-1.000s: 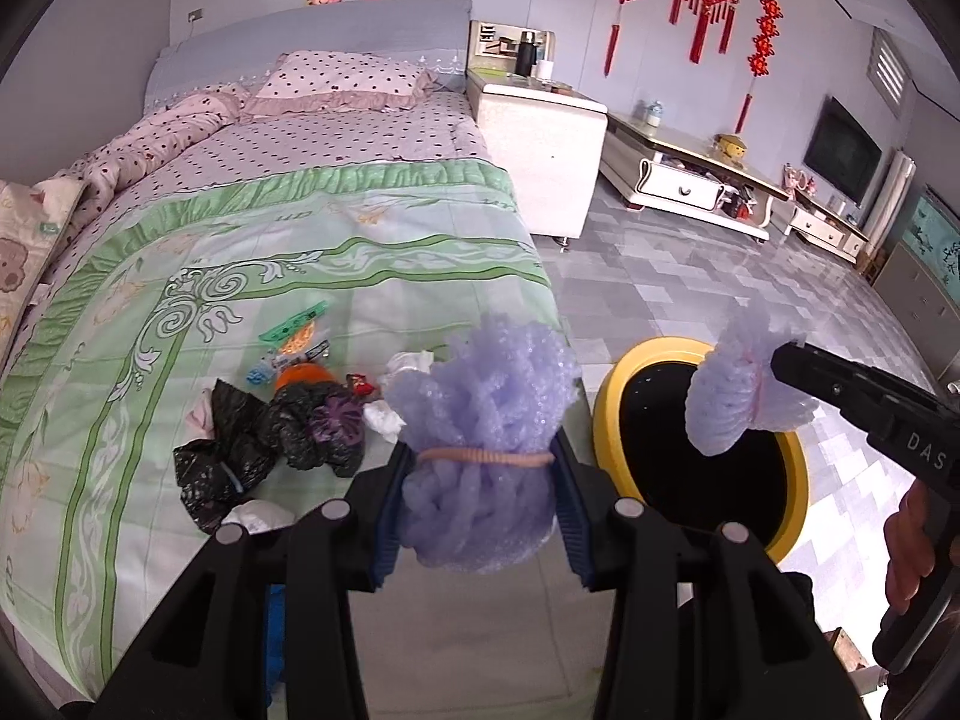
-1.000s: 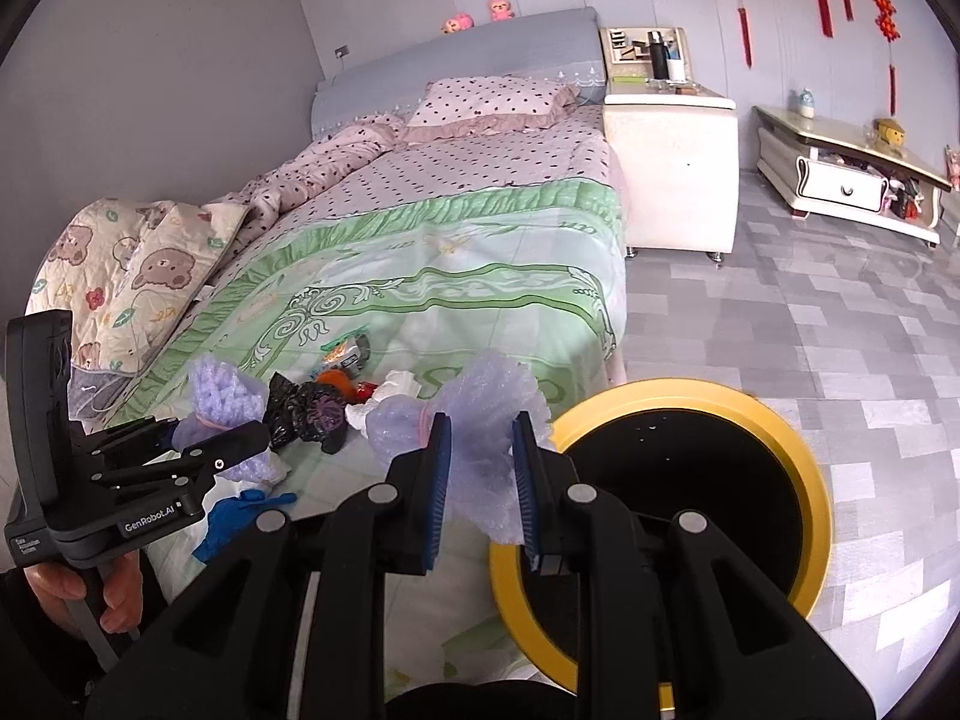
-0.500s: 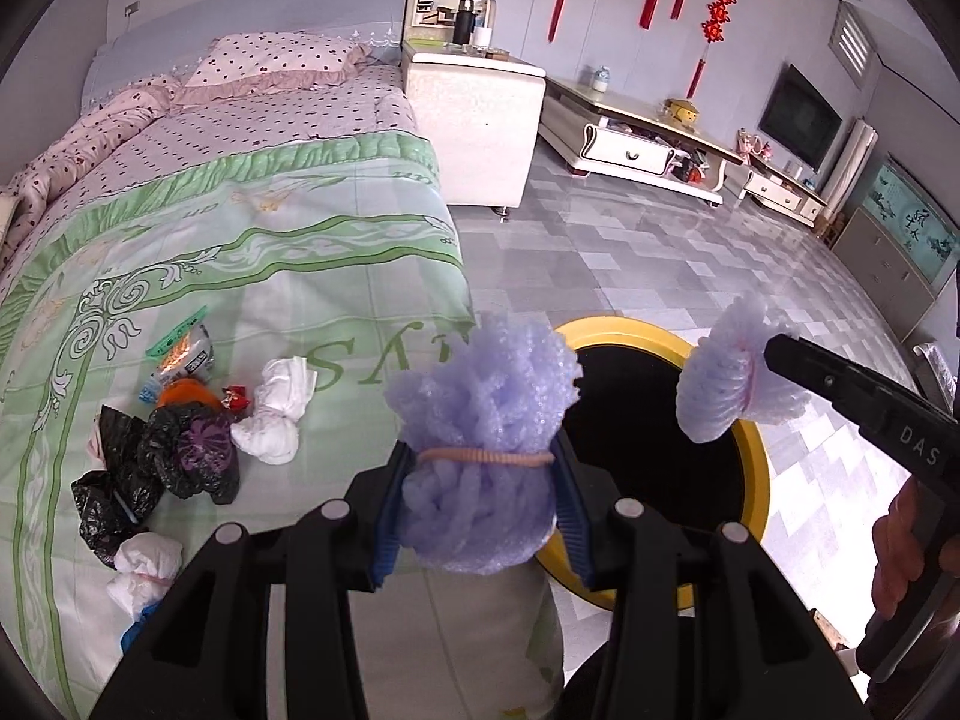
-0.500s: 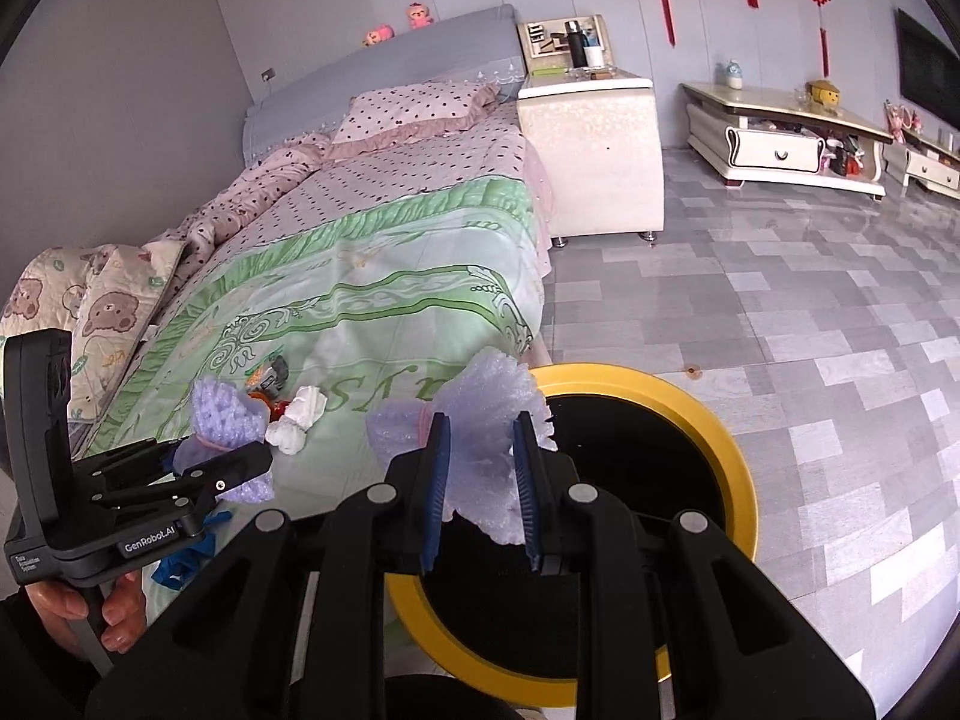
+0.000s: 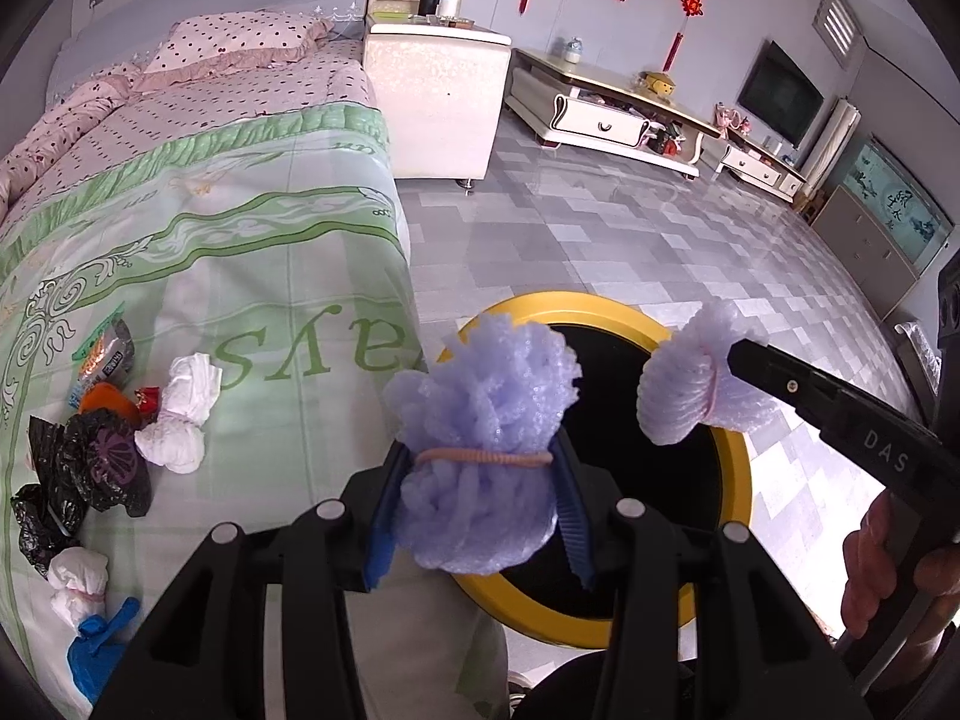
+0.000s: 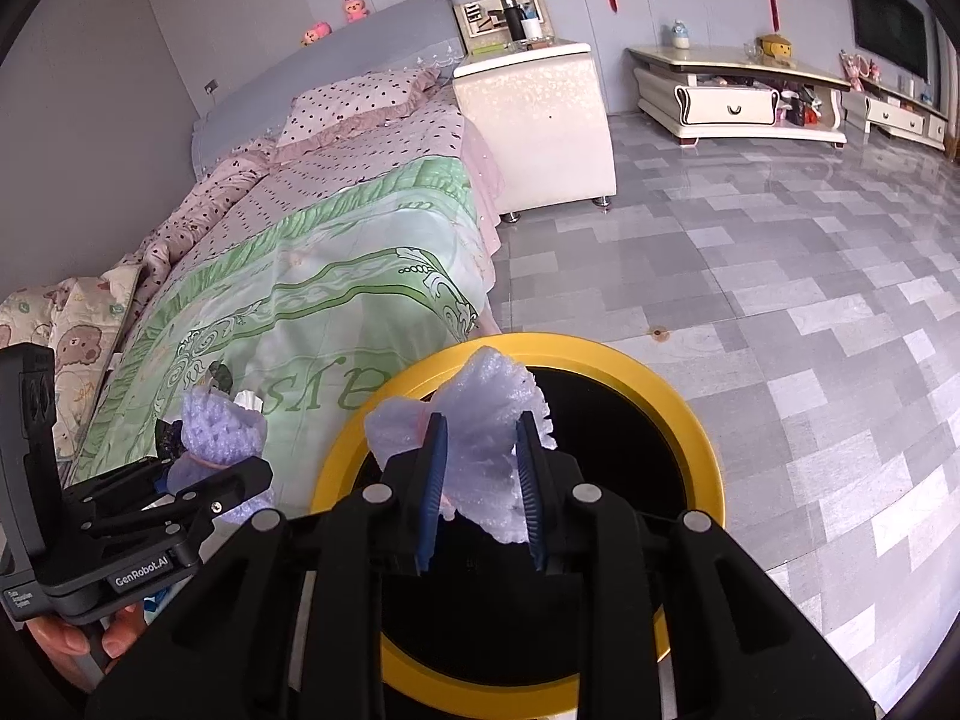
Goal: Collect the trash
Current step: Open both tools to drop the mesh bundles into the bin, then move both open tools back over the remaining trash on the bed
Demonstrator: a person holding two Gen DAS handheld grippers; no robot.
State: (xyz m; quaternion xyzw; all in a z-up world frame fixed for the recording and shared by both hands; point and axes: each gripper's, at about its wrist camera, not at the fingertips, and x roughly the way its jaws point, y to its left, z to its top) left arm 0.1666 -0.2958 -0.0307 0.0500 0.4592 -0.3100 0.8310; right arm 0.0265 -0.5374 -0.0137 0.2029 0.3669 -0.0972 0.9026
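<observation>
My left gripper [image 5: 477, 495] is shut on a purple foam-net bundle [image 5: 480, 420] tied with a pink rubber band, held at the bed's edge beside the yellow-rimmed black trash bin [image 5: 735, 450]. My right gripper [image 6: 480, 495] is shut on a second purple foam bundle [image 6: 480, 420], held over the bin's opening [image 6: 690, 420]. The right gripper's bundle also shows in the left wrist view [image 5: 684, 387], and the left gripper's bundle in the right wrist view [image 6: 219, 429]. More trash lies on the bed: black bags [image 5: 84, 468], white wads [image 5: 180, 414], a snack wrapper [image 5: 105, 351], a blue glove [image 5: 96, 648].
The green-patterned bed [image 5: 210, 210] fills the left. A white nightstand [image 5: 435, 96] stands at its head. A low TV cabinet [image 5: 618, 114] lines the far wall. Grey tiled floor [image 6: 780, 300] spreads to the right of the bin.
Both grippers have swung right from the bed toward the bin, each still holding its foam bundle. The right bundle now hangs over the bin's opening.
</observation>
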